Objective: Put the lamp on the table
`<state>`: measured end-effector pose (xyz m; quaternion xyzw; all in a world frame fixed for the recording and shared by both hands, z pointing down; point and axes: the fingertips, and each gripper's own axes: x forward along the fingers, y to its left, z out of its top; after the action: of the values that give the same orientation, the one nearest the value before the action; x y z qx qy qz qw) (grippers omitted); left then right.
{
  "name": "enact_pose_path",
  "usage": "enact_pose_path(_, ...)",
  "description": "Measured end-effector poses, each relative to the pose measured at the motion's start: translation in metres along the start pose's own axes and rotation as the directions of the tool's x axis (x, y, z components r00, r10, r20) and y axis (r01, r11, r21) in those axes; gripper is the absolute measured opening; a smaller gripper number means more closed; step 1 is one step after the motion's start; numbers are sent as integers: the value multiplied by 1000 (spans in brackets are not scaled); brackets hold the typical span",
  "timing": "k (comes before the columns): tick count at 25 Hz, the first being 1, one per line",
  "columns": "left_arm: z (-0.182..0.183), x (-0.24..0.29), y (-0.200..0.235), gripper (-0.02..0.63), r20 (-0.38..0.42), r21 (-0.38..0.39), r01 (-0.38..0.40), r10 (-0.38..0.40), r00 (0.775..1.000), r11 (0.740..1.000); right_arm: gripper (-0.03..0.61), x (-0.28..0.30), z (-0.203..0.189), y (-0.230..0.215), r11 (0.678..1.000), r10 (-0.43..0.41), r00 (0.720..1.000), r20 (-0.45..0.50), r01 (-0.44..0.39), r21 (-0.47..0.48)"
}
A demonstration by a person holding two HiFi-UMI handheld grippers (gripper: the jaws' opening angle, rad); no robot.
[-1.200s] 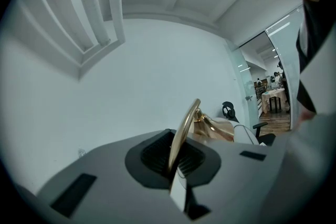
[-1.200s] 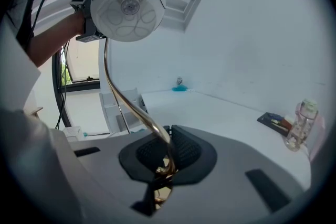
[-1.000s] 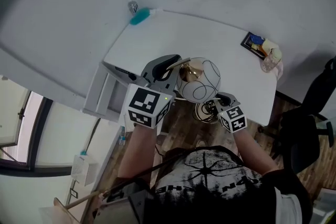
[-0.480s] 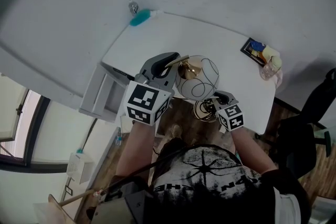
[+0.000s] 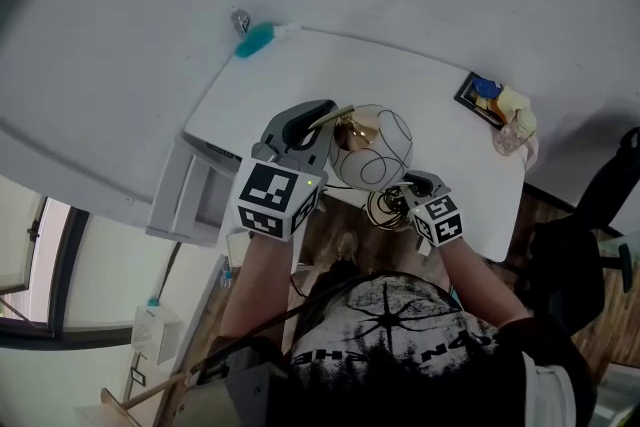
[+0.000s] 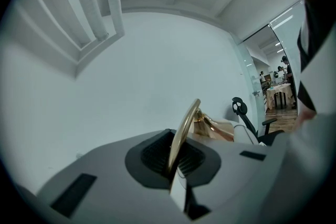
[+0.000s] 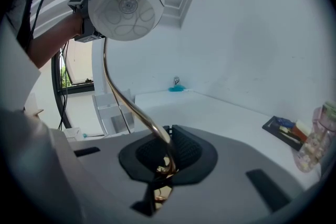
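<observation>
The lamp has a white globe shade with thin black loops, a curved gold stem and a coiled gold base. I hold it in the air over the near edge of the white table. My left gripper is shut on the upper gold stem, close to the shade's gold fitting. My right gripper is shut on the lower stem just above the base. In the right gripper view the shade hangs high at the left, and the right gripper is clamped on the stem.
A teal brush lies at the table's far left corner. A black tray with small items and a clear bottle sit at the table's right end. A white shelf unit stands left of the table, a black chair at the right.
Both grippers have carried the lamp a little further toward and over the table's near edge. Both grips on the stem are unchanged.
</observation>
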<state>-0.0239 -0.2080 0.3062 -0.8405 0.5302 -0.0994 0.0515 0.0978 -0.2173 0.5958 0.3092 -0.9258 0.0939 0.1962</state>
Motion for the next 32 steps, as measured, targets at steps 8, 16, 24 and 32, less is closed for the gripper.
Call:
enact_pose_path(8, -7, 27, 41, 15, 4, -8, 17, -17, 1000, 1000, 21, 39, 18, -16, 1000, -5, 1000, -16, 5, -3)
enact_pose_path(16, -13, 61, 88, 15, -15, 7, 48, -48, 999, 999, 21, 88, 39, -30, 999, -18, 1000, -23, 19, 29)
enact_pose_path(24, -26, 85, 146, 15, -31, 5, 58, -58, 998, 998, 21, 145, 60, -34, 999, -23, 999, -30, 24, 49)
enact_pose_path(32, -37, 107, 190, 15, -42, 20, 74, -73, 996, 997, 21, 198, 76, -41, 998, -21, 999, -42, 24, 65)
